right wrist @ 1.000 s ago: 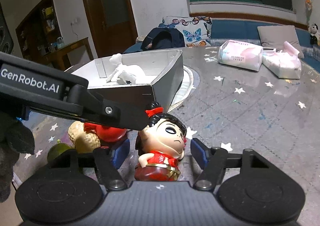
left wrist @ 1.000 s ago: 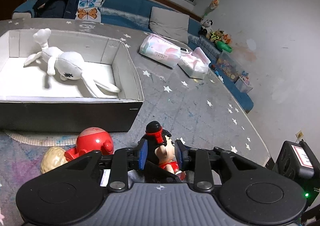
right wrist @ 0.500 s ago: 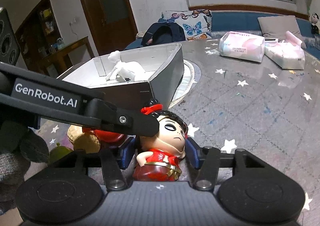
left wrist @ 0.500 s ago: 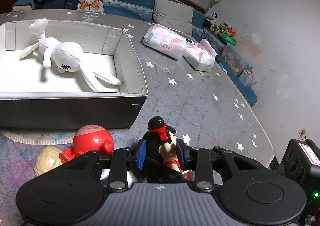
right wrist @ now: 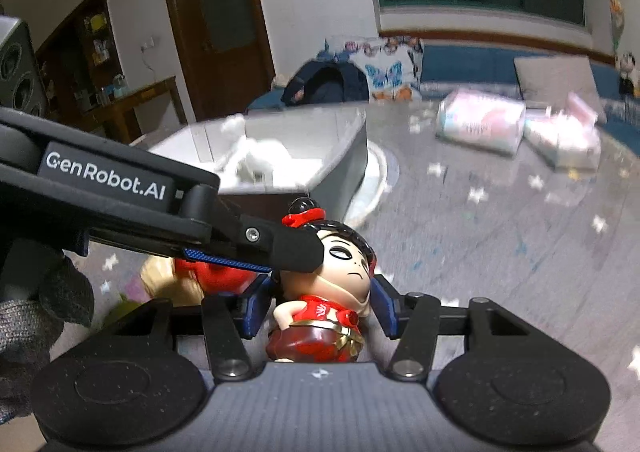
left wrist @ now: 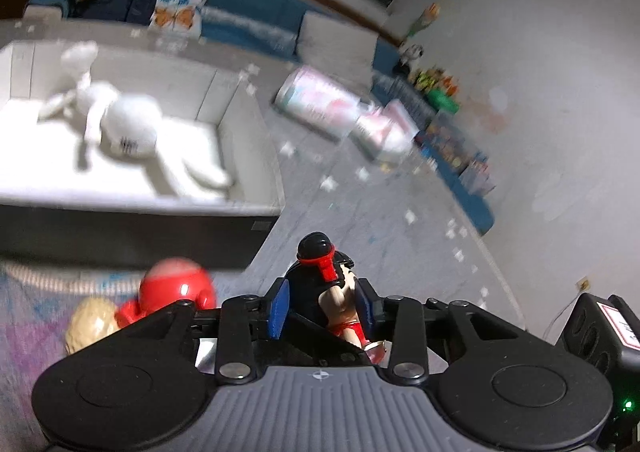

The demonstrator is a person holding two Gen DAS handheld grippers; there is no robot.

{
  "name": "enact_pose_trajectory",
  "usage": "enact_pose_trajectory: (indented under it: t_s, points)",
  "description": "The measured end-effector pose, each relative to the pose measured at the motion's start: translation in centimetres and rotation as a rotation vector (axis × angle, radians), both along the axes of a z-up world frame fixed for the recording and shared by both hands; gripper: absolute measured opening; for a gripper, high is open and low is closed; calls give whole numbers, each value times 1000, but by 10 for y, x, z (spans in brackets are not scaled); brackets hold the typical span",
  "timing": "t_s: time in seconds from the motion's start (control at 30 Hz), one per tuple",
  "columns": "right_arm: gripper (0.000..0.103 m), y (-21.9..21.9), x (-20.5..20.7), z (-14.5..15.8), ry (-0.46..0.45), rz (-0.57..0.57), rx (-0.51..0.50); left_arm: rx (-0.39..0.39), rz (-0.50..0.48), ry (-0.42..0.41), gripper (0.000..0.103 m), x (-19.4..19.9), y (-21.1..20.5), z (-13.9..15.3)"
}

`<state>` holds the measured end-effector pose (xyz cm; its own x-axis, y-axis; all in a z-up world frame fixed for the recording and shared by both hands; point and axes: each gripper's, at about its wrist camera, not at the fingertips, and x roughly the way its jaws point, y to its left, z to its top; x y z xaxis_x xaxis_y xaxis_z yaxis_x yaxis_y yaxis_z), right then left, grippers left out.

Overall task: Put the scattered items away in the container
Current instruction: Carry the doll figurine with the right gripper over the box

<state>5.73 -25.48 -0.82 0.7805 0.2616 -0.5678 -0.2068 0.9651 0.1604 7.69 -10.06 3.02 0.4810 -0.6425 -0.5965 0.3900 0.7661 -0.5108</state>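
A doll figurine with black hair, a red hair band and a red dress (right wrist: 340, 284) sits between both pairs of jaws. My left gripper (left wrist: 322, 304) is shut on the doll figurine (left wrist: 332, 284), gripping its head from the sides. My right gripper (right wrist: 318, 306) is closed against the doll's body, its blue pads touching both sides. The left gripper's arm (right wrist: 160, 208) crosses the right wrist view. The open box (left wrist: 256, 208) with white inside walls lies ahead to the left and holds a white plush rabbit (left wrist: 124, 128).
A red round toy (left wrist: 176, 284) and a beige ball (left wrist: 90, 326) lie on the star-patterned table (left wrist: 380, 220) left of the doll. Two pink tissue packs (right wrist: 480, 124) lie farther back. A black device (left wrist: 604, 332) stands at the right edge.
The right jaws have narrowed from wide open to touching the doll. Both views are now blurred and the doll sits higher against the background, so both grippers are moving with it.
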Motion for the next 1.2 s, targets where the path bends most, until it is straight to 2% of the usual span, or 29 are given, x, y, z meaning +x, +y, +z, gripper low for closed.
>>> enact_pose_trajectory:
  t_s: [0.17, 0.27, 0.37, 0.53, 0.73, 1.0, 1.2]
  points:
    - [55, 6, 14, 35, -98, 30, -23, -56, 42, -97, 38, 8, 15, 36]
    - [55, 17, 37, 52, -141, 59, -32, -54, 79, -147, 37, 22, 26, 53]
    - [55, 28, 65, 58, -146, 76, -24, -47, 120, -160, 37, 44, 37, 59]
    - [55, 46, 107, 51, -102, 84, -15, -43, 152, -117, 37, 83, 56, 48]
    - [55, 57, 138, 29, -30, 68, -16, -53, 165, -41, 37, 115, 69, 23]
    - [55, 65, 155, 7, 57, 59, -76, -28, 150, 17, 37, 129, 66, -2]
    - [55, 74, 156, 2, 67, 68, -144, -35, 150, 36, 37, 130, 68, -9]
